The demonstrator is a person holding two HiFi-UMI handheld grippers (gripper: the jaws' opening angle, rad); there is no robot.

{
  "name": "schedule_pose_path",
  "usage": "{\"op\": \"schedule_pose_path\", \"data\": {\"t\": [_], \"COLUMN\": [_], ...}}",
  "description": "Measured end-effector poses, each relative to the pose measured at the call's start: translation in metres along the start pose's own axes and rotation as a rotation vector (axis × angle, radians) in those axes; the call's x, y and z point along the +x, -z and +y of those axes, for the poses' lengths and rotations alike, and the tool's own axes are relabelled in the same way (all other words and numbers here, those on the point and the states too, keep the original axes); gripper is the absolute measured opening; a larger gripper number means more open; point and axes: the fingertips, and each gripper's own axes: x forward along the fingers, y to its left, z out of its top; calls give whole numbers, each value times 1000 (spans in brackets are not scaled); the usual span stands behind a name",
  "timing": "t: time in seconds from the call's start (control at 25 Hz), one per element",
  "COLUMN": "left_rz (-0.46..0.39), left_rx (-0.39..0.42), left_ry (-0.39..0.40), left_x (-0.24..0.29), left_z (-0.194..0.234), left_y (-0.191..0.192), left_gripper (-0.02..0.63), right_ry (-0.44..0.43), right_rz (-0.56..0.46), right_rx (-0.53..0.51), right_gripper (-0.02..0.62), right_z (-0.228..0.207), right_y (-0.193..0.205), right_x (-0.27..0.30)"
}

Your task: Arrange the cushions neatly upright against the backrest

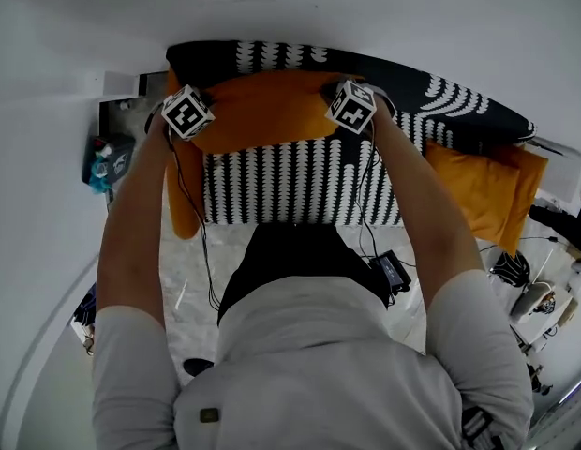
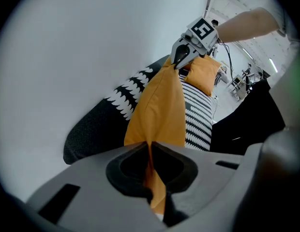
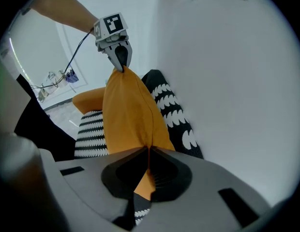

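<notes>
I hold an orange cushion [image 1: 262, 111] stretched by its two upper corners over the sofa seat [image 1: 300, 187], in front of the black backrest [image 1: 440, 101] with its white pattern. My left gripper [image 1: 192, 112] is shut on the cushion's left corner, and the orange fabric [image 2: 157, 110] is pinched between its jaws [image 2: 150, 151]. My right gripper [image 1: 351, 106] is shut on the other corner [image 3: 147, 153], with the cushion [image 3: 128, 115] hanging from it. A second orange cushion [image 1: 487, 190] lies at the sofa's right end. More orange fabric [image 1: 183, 209] shows at the left end.
A white wall [image 1: 365, 17] stands right behind the sofa. A small black box [image 1: 392, 270] with cables lies on the pale floor [image 1: 192, 289] by my legs. Blue items [image 1: 105, 162] sit to the sofa's left, and cables and equipment [image 1: 539, 298] crowd the right.
</notes>
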Motion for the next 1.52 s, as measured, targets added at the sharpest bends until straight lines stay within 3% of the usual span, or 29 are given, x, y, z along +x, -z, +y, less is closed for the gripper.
{"op": "schedule_pose_path", "data": {"t": [0.44, 0.64, 1.08, 1.52], "left_rz": [-34, -62, -338, -603], "left_rx": [-28, -52, -199, -311], "left_ry": [-49, -102, -185, -309], "left_x": [4, -3, -56, -154], "left_z": [17, 18, 3, -52], "left_y": [4, 3, -38, -67], "left_gripper": [62, 101, 124, 120], "right_ry": [102, 159, 253, 337], "right_rz": [-16, -39, -185, -440], "right_rx": [23, 68, 193, 346], "right_gripper": [41, 120, 135, 130], "right_z": [-18, -20, -12, 23], "right_y": [-9, -9, -20, -57], "right_x": [12, 1, -62, -171]}}
